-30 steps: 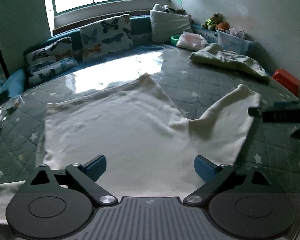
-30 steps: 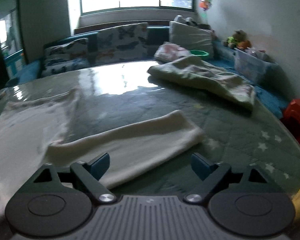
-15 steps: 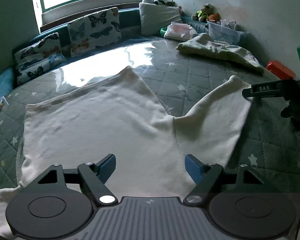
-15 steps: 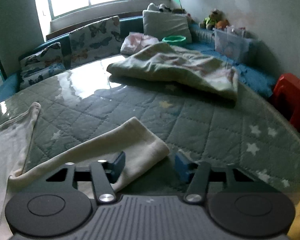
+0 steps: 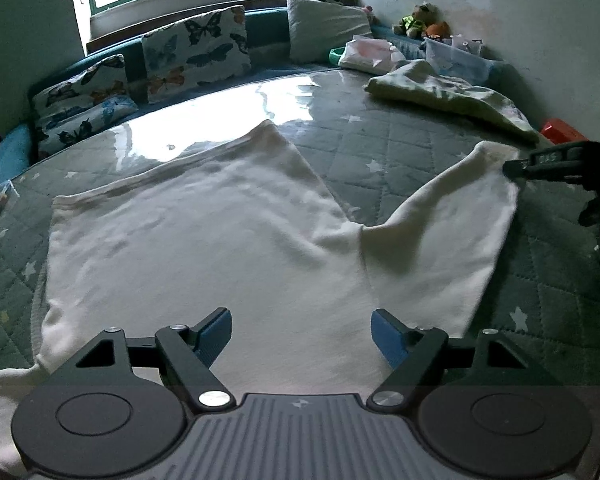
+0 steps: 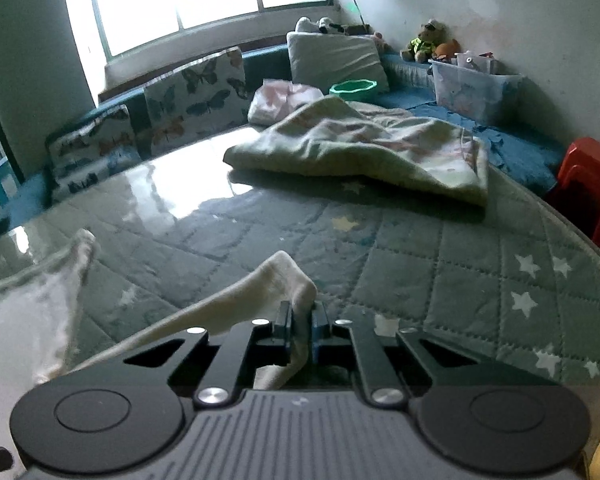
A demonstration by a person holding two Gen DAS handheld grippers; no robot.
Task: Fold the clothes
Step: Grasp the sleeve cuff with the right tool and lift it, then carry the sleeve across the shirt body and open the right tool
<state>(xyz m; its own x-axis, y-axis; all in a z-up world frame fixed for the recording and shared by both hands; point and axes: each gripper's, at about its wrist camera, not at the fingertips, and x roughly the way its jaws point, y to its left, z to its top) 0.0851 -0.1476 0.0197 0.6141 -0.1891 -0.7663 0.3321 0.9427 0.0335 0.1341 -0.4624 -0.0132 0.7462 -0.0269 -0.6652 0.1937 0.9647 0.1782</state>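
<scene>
A cream long-sleeved top [image 5: 204, 240] lies spread flat on the quilted green mattress [image 5: 400, 152]. Its right sleeve [image 5: 452, 232] reaches out toward the right. My left gripper [image 5: 302, 330] is open and empty, low over the top's near edge. My right gripper [image 6: 300, 322] is shut on the sleeve's cuff end [image 6: 288, 280], which is lifted a little off the mattress. In the left wrist view the right gripper [image 5: 516, 166] shows at the far right, pinching that cuff.
A crumpled pale green blanket [image 6: 364, 148] lies on the far right of the mattress. Butterfly cushions [image 5: 196, 56] and a grey pillow [image 5: 324, 28] line the back. A clear storage bin [image 6: 472, 80] and a red stool [image 6: 588, 184] stand at the right.
My right gripper moved onto the sleeve's cuff and closed on it, lifting it slightly. My left gripper edged forward over the top and stayed open.
</scene>
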